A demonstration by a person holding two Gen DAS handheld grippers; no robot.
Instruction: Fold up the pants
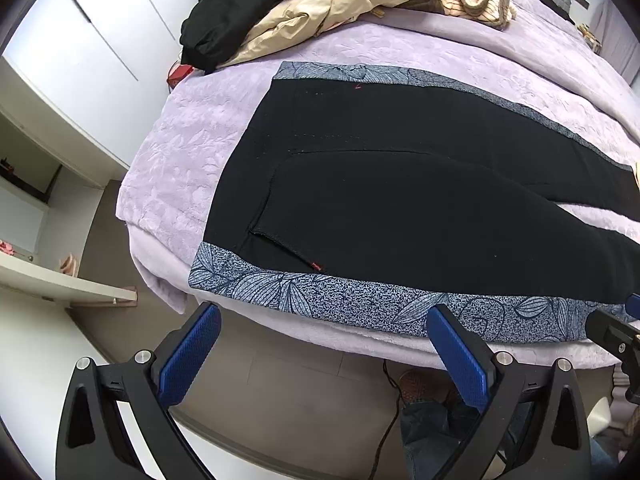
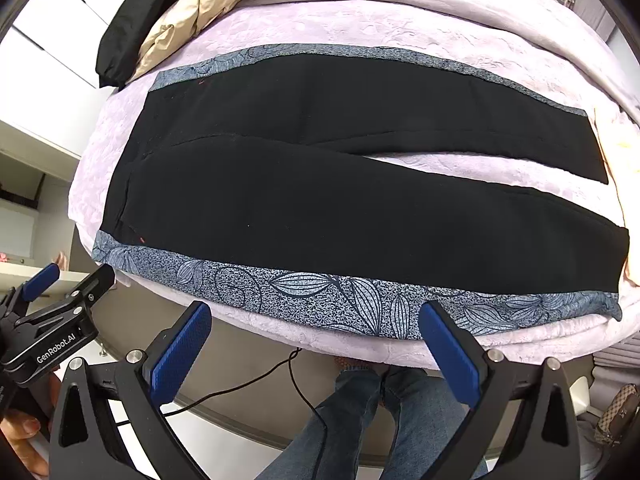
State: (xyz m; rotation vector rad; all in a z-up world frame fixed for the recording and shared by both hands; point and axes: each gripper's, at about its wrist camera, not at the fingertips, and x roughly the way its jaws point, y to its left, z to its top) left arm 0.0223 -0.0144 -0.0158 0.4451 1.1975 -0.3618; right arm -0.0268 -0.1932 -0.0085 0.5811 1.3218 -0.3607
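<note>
Both grippers — left gripper, right gripper — agape

The pants lie flat on the bed, waist to the left, legs running right, the two legs parting toward the right with bedcover between them. The near leg lies along the bed's near edge. A heap of clothes sits on the bed's far left, behind the pants and apart from them. Both grippers hang off the near edge above the floor, the left gripper near the waist end, the right gripper further right, jaws wide apart, touching nothing
</note>
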